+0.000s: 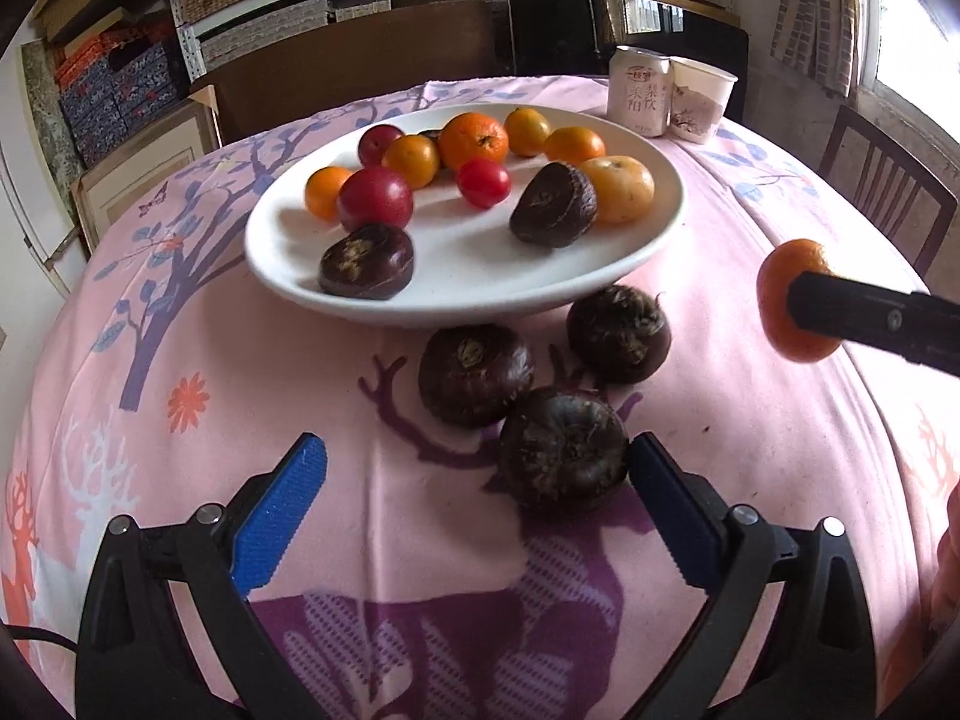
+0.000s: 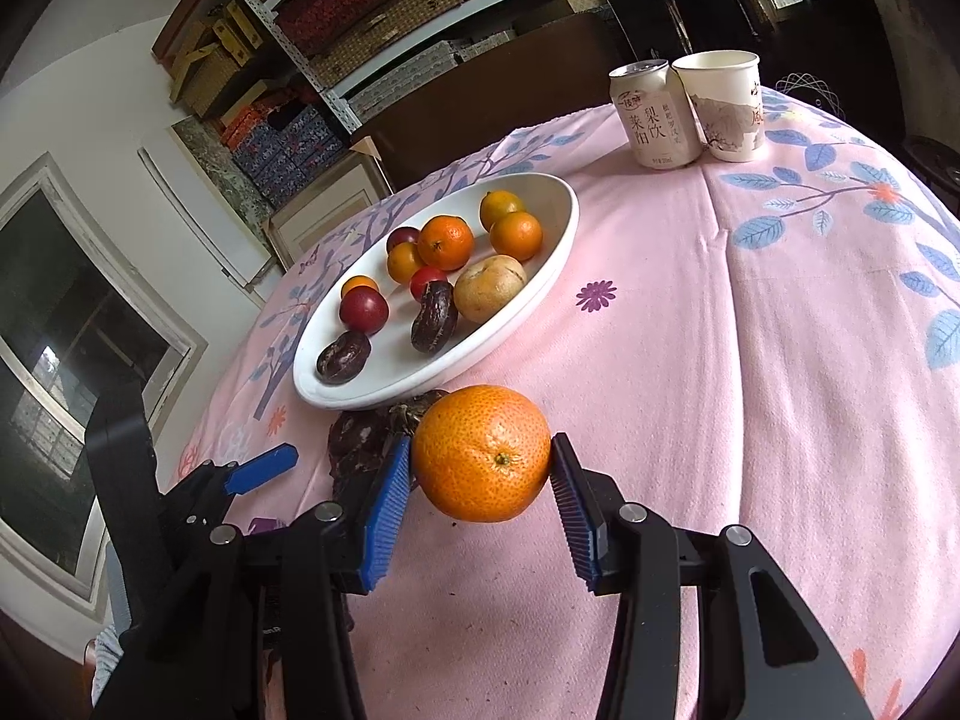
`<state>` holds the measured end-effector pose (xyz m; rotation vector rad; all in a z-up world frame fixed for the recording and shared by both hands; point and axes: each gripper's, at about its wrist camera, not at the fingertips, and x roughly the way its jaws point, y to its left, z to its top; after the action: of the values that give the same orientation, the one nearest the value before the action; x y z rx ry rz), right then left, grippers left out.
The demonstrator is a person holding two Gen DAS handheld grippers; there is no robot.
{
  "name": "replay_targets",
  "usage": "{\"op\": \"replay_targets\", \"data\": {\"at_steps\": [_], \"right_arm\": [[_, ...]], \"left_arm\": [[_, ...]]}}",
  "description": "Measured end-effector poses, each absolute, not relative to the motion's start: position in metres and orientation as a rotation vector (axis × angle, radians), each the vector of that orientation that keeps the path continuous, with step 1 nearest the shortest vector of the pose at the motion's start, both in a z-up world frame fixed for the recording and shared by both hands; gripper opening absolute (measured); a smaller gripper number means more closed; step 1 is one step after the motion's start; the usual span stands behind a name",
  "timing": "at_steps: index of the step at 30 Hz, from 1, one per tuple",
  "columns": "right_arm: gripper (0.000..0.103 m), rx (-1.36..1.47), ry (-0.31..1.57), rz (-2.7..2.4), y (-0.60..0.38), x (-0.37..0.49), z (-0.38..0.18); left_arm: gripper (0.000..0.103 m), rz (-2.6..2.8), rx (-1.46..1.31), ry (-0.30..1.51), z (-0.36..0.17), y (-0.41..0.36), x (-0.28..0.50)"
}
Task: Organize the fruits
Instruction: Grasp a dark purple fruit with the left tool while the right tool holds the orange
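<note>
Right wrist view: right tongs (image 2: 480,468) pinching a tangerine (image 2: 480,453) between both blue pads, lifted clear of the pink tablecloth (image 2: 750,360). Just beyond and left of those tongs, a white plate (image 2: 558,276) on the table, holding small oranges, red plums, two dark water chestnuts and one pale yellowish fruit. Far beyond, to the right, a drink can (image 2: 654,114) touching a paper cup (image 2: 720,105).

Left wrist view: left tongs (image 1: 474,516) spread wide, low over the tablecloth, with one water chestnut (image 1: 561,450) lying against the inner face of the right-hand pad and well apart from the other pad. Two more water chestnuts (image 1: 474,375) just ahead, between the tongs and the plate rim. Tangerine off to the right, gripped.
</note>
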<state>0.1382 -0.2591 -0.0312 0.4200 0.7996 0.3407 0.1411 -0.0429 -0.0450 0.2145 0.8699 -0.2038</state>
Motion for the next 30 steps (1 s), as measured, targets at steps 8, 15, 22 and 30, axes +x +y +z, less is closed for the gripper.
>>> {"op": "replay_targets", "data": {"at_steps": [8, 15, 22, 30], "right_arm": [[0.047, 0.422, 0.805, 0.346, -0.258, 0.137, -0.032], [0.048, 0.420, 0.808, 0.352, -0.257, 0.138, -0.032], [0.048, 0.419, 0.812, 0.353, -0.256, 0.139, -0.033], [0.048, 0.419, 0.818, 0.351, -0.255, 0.140, -0.035]], "left_arm": [[0.099, -0.239, 0.131, 0.850, -0.036, -0.020, 0.124], [0.094, -0.264, 0.185, 0.837, -0.038, -0.040, 0.125], [0.058, -0.305, 0.183, 0.883, -0.047, -0.048, 0.133], [0.042, -0.331, 0.173, 0.877, -0.045, -0.048, 0.130]]}}
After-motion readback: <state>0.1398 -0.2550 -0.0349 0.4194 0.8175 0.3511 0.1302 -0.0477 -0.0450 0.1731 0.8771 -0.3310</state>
